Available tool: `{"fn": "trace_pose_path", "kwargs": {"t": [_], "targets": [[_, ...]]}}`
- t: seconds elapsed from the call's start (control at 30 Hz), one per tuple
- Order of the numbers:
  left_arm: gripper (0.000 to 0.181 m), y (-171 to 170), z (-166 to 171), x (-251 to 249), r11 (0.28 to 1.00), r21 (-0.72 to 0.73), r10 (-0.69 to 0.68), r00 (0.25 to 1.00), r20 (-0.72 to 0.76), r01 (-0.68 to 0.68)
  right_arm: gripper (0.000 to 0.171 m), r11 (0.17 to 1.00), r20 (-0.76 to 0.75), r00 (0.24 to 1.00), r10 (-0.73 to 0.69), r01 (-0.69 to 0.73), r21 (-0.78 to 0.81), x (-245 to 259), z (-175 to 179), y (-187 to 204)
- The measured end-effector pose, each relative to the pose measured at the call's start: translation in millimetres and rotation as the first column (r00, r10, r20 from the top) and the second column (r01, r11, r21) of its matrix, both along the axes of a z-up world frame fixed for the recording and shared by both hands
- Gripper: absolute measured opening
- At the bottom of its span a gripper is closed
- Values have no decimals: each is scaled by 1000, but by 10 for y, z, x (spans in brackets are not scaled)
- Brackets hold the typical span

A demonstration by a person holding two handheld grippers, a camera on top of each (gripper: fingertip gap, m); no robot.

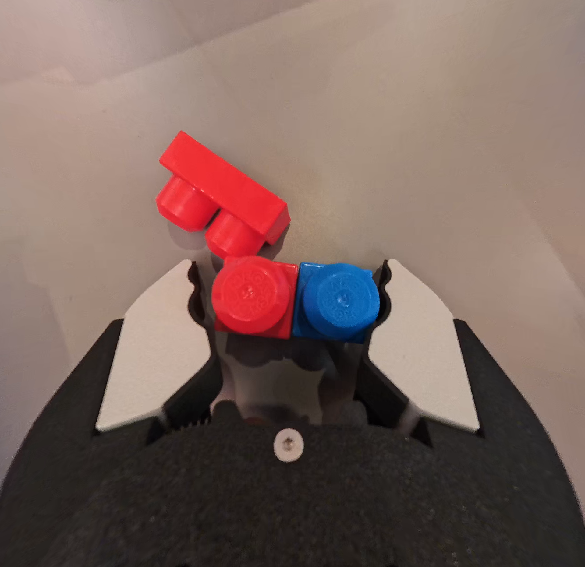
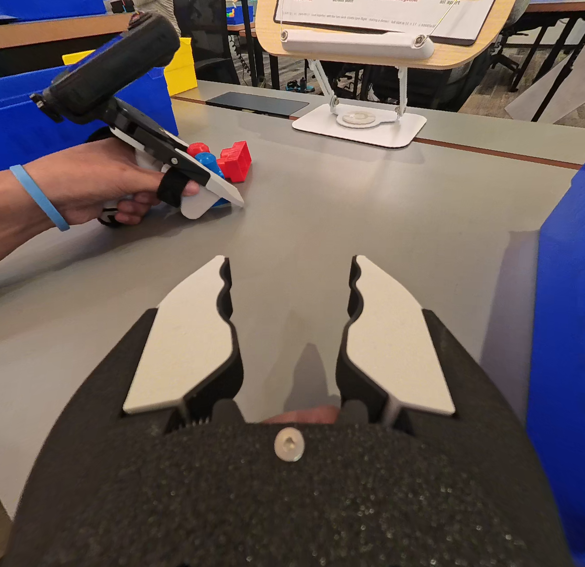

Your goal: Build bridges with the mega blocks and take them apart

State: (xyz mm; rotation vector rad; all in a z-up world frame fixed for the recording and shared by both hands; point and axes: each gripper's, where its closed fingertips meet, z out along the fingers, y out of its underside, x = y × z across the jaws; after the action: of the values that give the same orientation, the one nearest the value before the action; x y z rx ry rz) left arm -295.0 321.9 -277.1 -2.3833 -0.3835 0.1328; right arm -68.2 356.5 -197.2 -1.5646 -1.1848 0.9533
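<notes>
In the left wrist view my left gripper points down at the grey table. A red one-stud block and a blue one-stud block stand side by side, touching, between its wide-spread fingers. The right pad touches the blue block; a thin gap shows beside the red one. A longer red block lies on its side just beyond them. The right wrist view shows that gripper tip-down on the table over the same blocks. My right gripper is open and empty above the table.
A person's hand holds the left gripper. A white stand carrying an instruction sheet sits at the table's back. Blue bins stand at the left and right, a yellow one behind.
</notes>
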Motion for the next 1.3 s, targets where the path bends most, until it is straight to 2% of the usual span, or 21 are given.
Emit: {"fn": "trace_pose_path", "kwargs": {"t": [0.33, 0.47, 1.07, 1.3], "targets": [[105, 1, -6, -2, 1000, -7, 0, 1000, -10, 0, 70, 1000, 3, 1000, 4, -4, -1, 0, -3, -9], [93, 15, 9, 10, 1000, 4, -12, 1000, -15, 12, 70, 1000, 5, 1000, 5, -5, 0, -1, -5, -13], [90, 30, 26, 46, 999, 13, -45, 999, -31, 45, 68, 1000, 4, 1000, 9, -9, -3, 5, -3, -16], [90, -1, 106, 65, 996, 58, -69, 996, -63, 73, 67, 1000, 4, 1000, 8, -8, -1, 7, 3, -13]]}}
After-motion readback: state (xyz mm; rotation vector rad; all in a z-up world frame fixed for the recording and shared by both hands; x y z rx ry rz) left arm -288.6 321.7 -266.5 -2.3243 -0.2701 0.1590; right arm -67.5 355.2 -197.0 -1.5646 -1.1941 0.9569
